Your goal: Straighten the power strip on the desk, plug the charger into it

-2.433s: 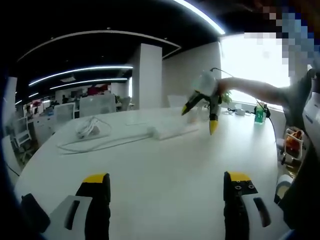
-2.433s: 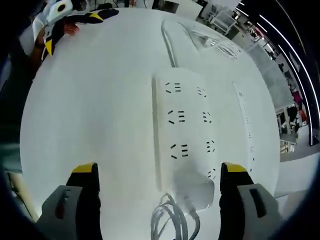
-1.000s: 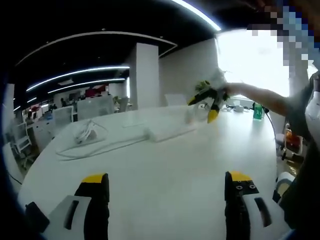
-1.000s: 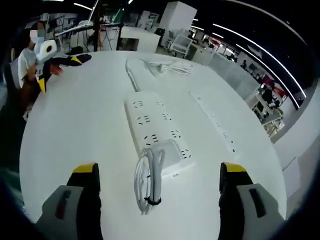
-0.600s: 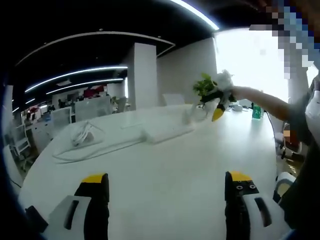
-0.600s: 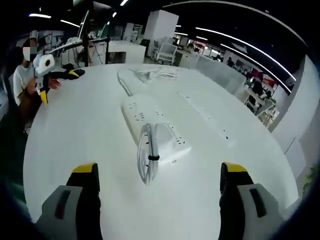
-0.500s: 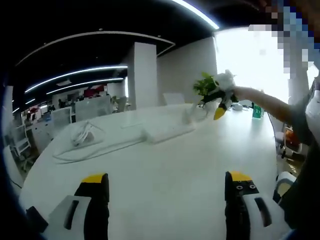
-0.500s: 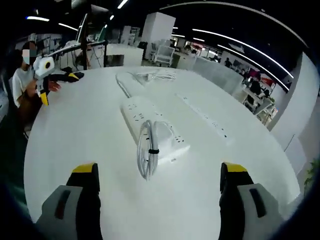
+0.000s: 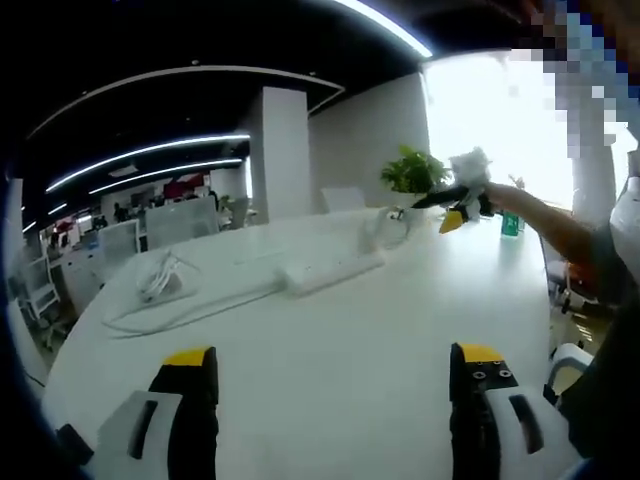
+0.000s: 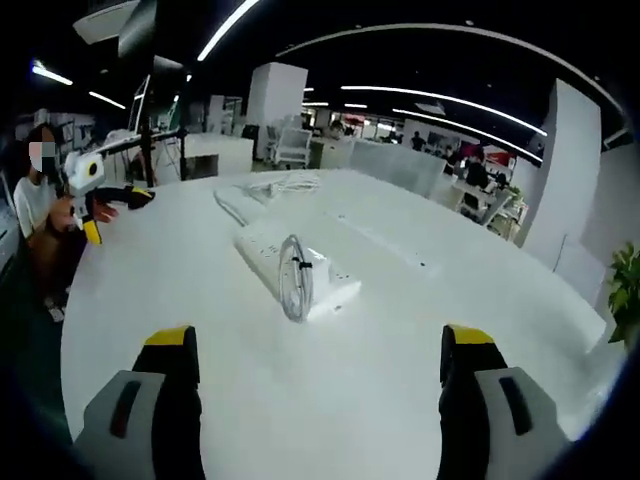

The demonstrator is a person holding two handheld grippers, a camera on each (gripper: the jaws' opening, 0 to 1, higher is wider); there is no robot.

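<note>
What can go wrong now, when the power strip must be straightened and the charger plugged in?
The bundled cable lies against the power strip and may cover sockets or drag when the strip is turned. Both tongs, right and left, are open and hold nothing, well back from the strip, so a hasty approach could push it across the smooth white table.

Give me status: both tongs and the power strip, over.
Both tongs open, empty, left tongs and right tongs above the desk. Power strip flat on desk, coiled cable bundled on top. Nothing between right tongs and strip.
</note>
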